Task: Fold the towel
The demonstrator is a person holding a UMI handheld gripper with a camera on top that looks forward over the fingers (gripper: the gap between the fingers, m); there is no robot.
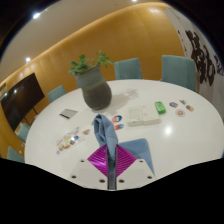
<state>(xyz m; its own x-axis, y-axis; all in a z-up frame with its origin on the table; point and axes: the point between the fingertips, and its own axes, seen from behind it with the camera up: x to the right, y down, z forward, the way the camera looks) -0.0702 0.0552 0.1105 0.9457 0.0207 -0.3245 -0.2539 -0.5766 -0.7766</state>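
A blue-grey towel point(104, 130) hangs pinched between my two fingers, lifted off the white round table point(180, 135). Part of it drapes down beside the right finger point(138, 152). My gripper point(108, 162) is shut on the towel, its magenta pads point(98, 158) pressed together on a thin fold of cloth. The towel's upper part bunches just ahead of the fingertips. How much of the towel still rests on the table is hidden behind the fingers.
A grey pot with a green plant point(95, 88) stands beyond the towel. A green and white box point(143, 113) lies to the right, with small round objects point(178, 104) farther right and several more point(68, 138) to the left. Teal chairs point(178, 68) ring the table; a dark screen point(18, 98) hangs on the left wall.
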